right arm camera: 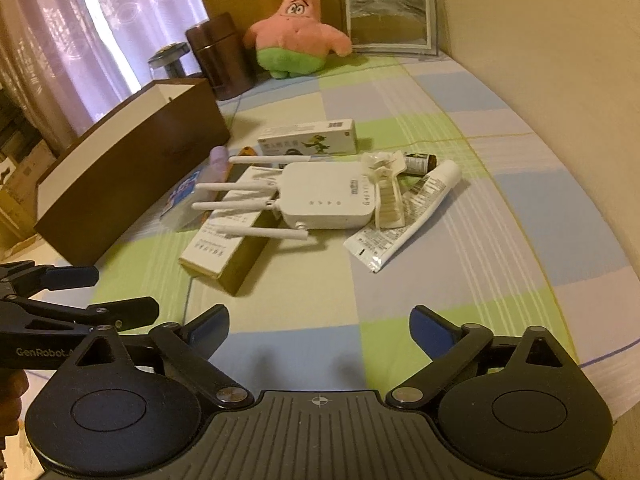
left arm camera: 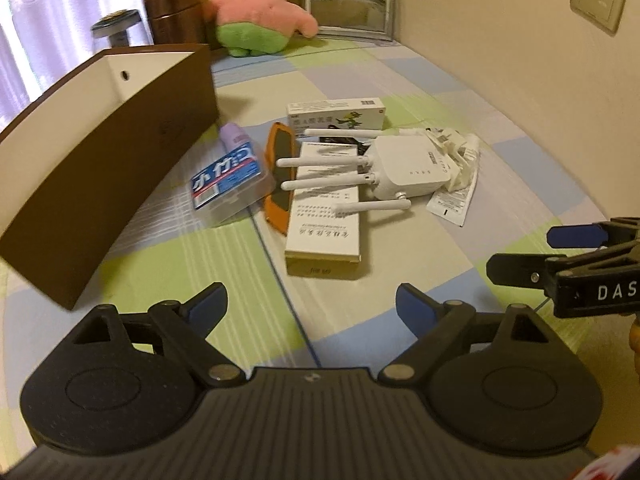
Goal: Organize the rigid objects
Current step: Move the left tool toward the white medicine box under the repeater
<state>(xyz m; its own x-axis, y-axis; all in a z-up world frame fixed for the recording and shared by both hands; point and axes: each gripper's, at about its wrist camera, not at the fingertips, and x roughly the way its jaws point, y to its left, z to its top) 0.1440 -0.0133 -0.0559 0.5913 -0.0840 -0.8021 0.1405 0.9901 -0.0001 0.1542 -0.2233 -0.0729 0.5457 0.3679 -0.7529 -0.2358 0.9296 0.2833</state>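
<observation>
Gaping wide and empty, both grippers' blue-padded fingers (left arm camera: 412, 304) face a smooth white router (right arm camera: 326, 200) — four slim antennas.

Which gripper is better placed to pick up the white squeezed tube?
Right. The white squeezed tube lies ahead of the open right gripper; from the left gripper, the white four-antenna router hides it.

white router (right arm camera: 326, 196), brown box (left arm camera: 108, 168), seemingly checked cloth (right arm camera: 500, 208)
</observation>
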